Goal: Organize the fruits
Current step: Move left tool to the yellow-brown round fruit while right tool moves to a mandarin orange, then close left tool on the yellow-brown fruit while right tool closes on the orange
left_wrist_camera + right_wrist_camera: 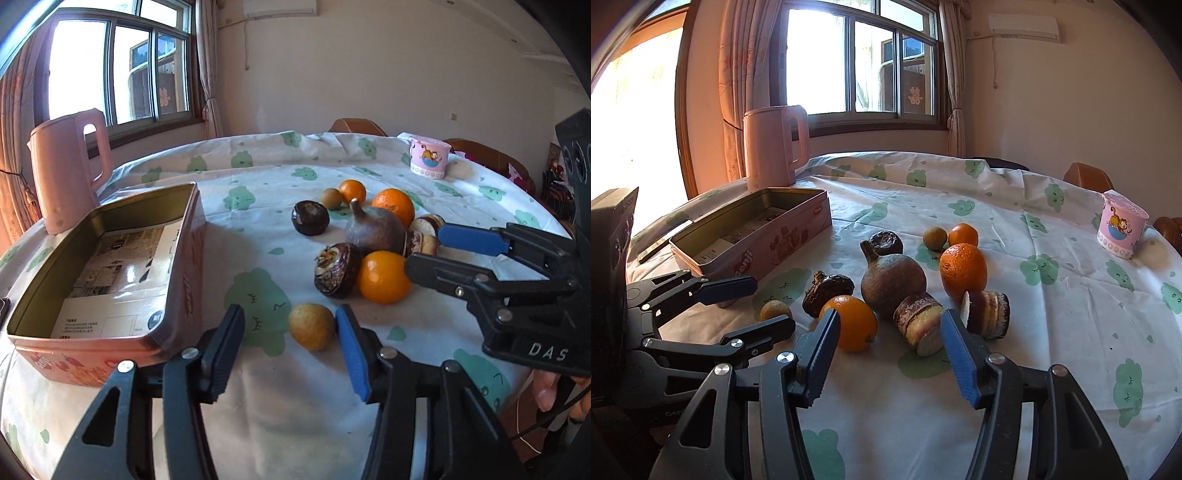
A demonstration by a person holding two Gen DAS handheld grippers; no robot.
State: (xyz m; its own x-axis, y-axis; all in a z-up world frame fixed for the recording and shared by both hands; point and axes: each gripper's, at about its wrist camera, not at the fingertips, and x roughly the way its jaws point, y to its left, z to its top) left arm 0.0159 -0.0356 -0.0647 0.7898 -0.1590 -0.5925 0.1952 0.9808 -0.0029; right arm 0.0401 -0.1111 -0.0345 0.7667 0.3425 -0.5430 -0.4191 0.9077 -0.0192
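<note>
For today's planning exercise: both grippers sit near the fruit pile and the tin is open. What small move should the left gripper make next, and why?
Probably ease the left gripper forward and close on the small yellow-brown fruit. It lies apart from the pile, just ahead between the open fingers, beside the open tin.

Both wrist views look close, downward, sharing the fruit pile [369, 236]

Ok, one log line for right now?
left gripper: open by small yellow-brown fruit | right gripper: open, around sugarcane piece | tin: no fruit
</note>
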